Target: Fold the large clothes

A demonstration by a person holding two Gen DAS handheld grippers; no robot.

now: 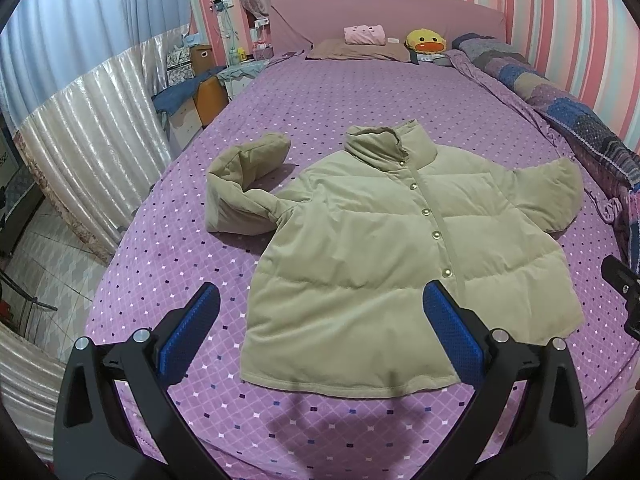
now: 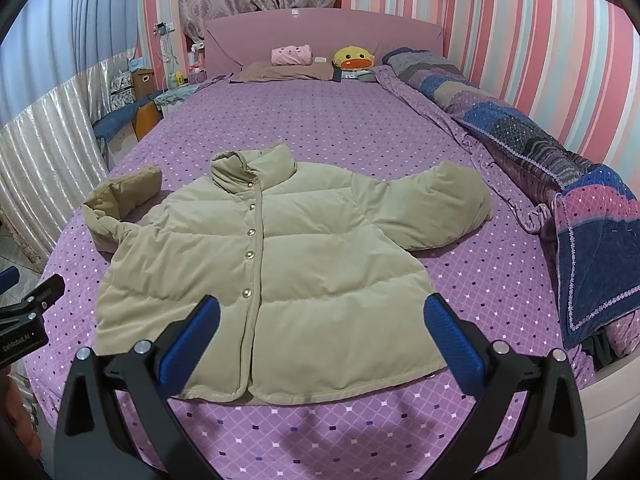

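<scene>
Left claw (image 1: 320, 312) spread, holding nothing, above the near hem. Right claw (image 2: 320, 320) likewise spread and empty. Beige puffer jacket (image 1: 380, 248) lies flat, snapped shut, on the purple bed (image 1: 320, 92) just ahead of both claws, collar away.

- The left wrist view looks from the foot of the bed (image 1: 320, 92) toward the pink headboard (image 1: 384, 16), sitting over the left hem of the beige puffer jacket (image 1: 392, 240).
- The right wrist view faces the same way from farther right, over the hem's middle and right.
- Both share the jacket (image 2: 280, 248), pillows, duck plush (image 2: 353, 59) and rolled quilt (image 2: 520, 128).
</scene>
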